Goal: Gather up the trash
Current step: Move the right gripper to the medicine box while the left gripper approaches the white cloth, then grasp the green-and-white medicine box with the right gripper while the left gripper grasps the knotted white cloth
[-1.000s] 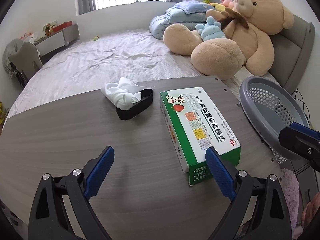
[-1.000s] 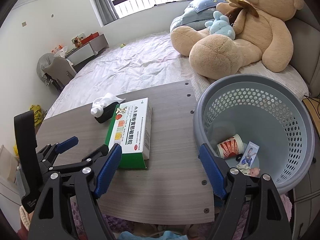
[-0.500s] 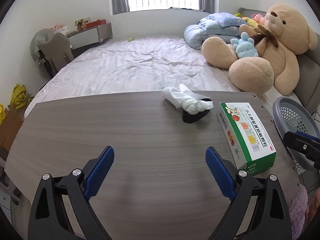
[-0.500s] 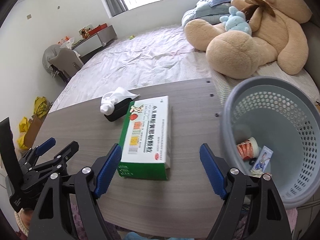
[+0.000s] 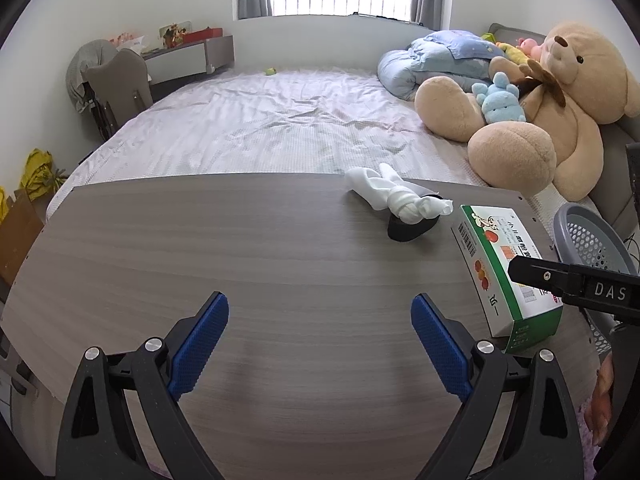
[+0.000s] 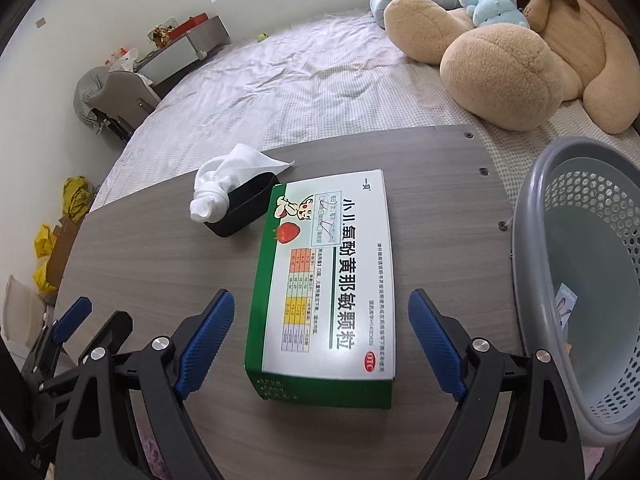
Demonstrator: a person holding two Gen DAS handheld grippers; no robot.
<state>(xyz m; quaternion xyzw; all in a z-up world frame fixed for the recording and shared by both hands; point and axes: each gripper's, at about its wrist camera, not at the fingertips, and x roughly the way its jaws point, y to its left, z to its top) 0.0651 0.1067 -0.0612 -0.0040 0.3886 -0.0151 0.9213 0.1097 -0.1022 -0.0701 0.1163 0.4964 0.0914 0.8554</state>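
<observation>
A green and white medicine box (image 6: 332, 280) lies flat on the wooden table (image 6: 160, 264); it also shows at the right of the left wrist view (image 5: 500, 264). My right gripper (image 6: 320, 340) is open, its jaws on either side of the box's near end, not touching it. A crumpled white tissue (image 6: 228, 176) sits in a small black tray (image 6: 248, 208) behind the box, also visible in the left wrist view (image 5: 400, 200). My left gripper (image 5: 320, 340) is open and empty over bare table, left of the box.
A grey perforated basket (image 6: 580, 280) stands off the table's right edge, with a small card inside. Behind the table is a bed (image 5: 260, 132) with a big teddy bear (image 5: 540, 112). Yellow bags (image 5: 36, 168) lie on the floor at left.
My right gripper has moved left and closer, so the box now sits between its jaws. My left gripper has swung left, away from the box. Both stayed open.
</observation>
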